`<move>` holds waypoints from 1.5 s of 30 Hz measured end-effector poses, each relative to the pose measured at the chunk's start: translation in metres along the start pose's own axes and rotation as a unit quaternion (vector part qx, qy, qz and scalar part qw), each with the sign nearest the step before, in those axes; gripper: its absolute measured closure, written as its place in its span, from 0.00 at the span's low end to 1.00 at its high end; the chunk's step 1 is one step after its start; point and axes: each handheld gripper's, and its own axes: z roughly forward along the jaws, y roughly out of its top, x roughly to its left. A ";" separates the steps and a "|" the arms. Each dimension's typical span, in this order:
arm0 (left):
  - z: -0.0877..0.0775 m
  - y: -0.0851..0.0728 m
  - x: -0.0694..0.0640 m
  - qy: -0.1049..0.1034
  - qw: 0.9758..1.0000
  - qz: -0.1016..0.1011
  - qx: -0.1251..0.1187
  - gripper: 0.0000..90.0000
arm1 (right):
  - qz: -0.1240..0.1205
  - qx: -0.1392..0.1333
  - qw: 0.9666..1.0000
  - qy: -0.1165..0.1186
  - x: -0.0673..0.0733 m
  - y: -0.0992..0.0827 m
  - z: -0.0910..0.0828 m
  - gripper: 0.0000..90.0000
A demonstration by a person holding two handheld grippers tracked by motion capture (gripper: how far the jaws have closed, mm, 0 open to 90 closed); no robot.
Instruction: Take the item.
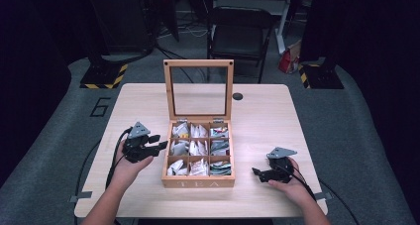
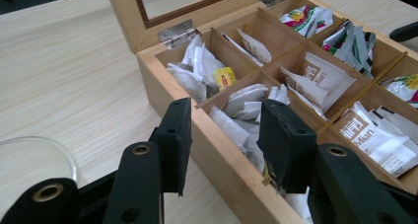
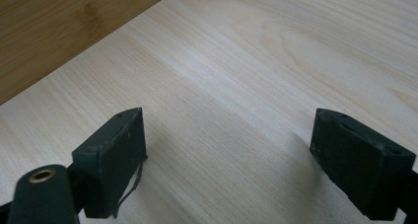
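Note:
A wooden tea box (image 1: 198,181) stands mid-table with its glass lid (image 1: 198,63) upright; its nine compartments hold tea bags (image 1: 199,148). My left gripper (image 1: 157,144) hovers at the box's left wall, held in a hand. In the left gripper view it (image 2: 224,115) is open: one jaw is outside the box wall (image 2: 231,179), the other over white tea bags (image 2: 241,110) in a left compartment, with nothing pinched. My right gripper (image 1: 257,174) rests low on the table to the right of the box. In its own view it (image 3: 229,130) stands wide open over bare wood.
A small black round disc (image 1: 237,96) lies on the table right of the lid. Behind the table stands a dark folding chair (image 1: 238,29). Two black-and-yellow striped bases (image 1: 104,76) sit on the floor at the far corners. The table's near edge (image 1: 198,216) lies just below the box.

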 end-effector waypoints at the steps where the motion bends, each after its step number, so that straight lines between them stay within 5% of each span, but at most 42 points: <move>1: 0.001 0.001 -0.001 -0.001 1.000 0.002 0.000 0.62 | 0.000 0.000 1.000 0.000 0.000 0.000 0.000 0.15; 36: 0.037 0.010 -0.022 -0.042 0.999 0.015 0.025 0.73 | 0.000 0.000 1.000 0.000 0.000 0.000 0.000 0.15; 45: 0.041 0.006 -0.023 -0.052 0.998 0.013 0.031 0.87 | 0.000 -0.001 1.000 0.001 0.000 0.000 0.000 0.15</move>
